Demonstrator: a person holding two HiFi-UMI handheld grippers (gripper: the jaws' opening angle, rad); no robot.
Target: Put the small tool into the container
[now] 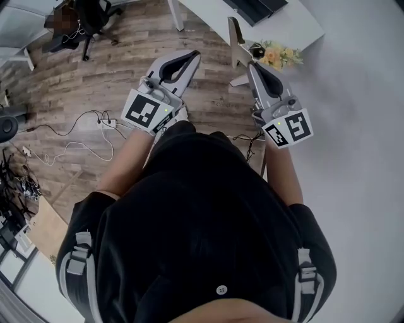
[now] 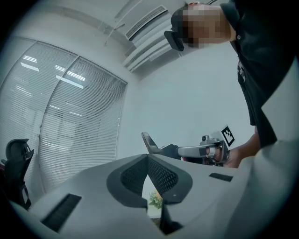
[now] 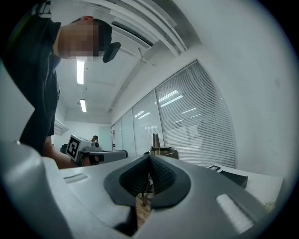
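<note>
While I stand over the wooden floor [image 1: 95, 76], I hold both grippers out level in front of me, side by side and well apart. My left gripper [image 2: 147, 158] is clenched: its jaws meet at the tips with nothing between them, and through the slit beneath them I glimpse a small bunch of flowers [image 2: 155, 200]. My right gripper [image 3: 149, 158] is clenched too, jaws tip to tip and empty. In the head view the flowers sit by the near edge of the white desk [image 1: 297, 28], just beyond the right gripper's tips and beside a light wooden piece [image 1: 237, 41]. Cables [image 1: 76, 145] trail over the floor on my left, and a dark office chair [image 1: 88, 19] stands farther off. Slatted blinds [image 2: 70, 116] cover the windows. Where the small tool and the container are, I cannot tell.
</note>
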